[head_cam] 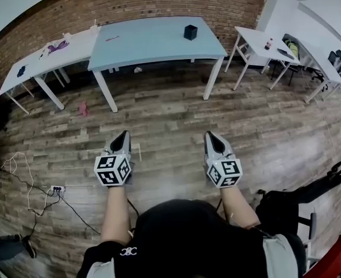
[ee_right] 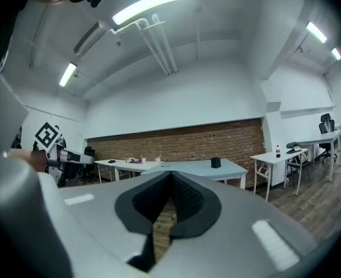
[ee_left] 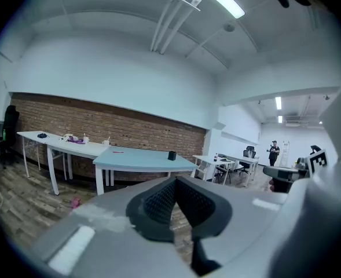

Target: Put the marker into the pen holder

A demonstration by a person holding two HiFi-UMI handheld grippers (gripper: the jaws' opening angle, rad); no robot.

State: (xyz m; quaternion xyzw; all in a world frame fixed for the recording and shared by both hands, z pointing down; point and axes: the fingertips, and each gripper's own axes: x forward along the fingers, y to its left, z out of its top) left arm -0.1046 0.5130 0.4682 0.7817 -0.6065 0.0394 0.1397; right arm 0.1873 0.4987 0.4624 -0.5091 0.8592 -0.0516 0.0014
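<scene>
A black pen holder (head_cam: 190,32) stands on the far right part of a light blue table (head_cam: 158,48), across the room from me. A thin pink marker (head_cam: 112,38) lies on the same table toward its left end. My left gripper (head_cam: 123,135) and right gripper (head_cam: 208,135) are held side by side over the wooden floor, well short of the table. Both are shut with nothing between the jaws. The left gripper view shows its tips (ee_left: 175,179) closed, with the pen holder (ee_left: 172,155) and marker (ee_left: 118,152) far off. In the right gripper view the tips (ee_right: 171,173) meet below the pen holder (ee_right: 216,163).
A white table (head_cam: 37,68) with small items adjoins the blue one on the left. More white tables (head_cam: 263,42) and office chairs stand at the right. A pink object (head_cam: 83,108) and a power strip (head_cam: 57,189) with cables lie on the floor. A person (ee_left: 272,153) stands far off.
</scene>
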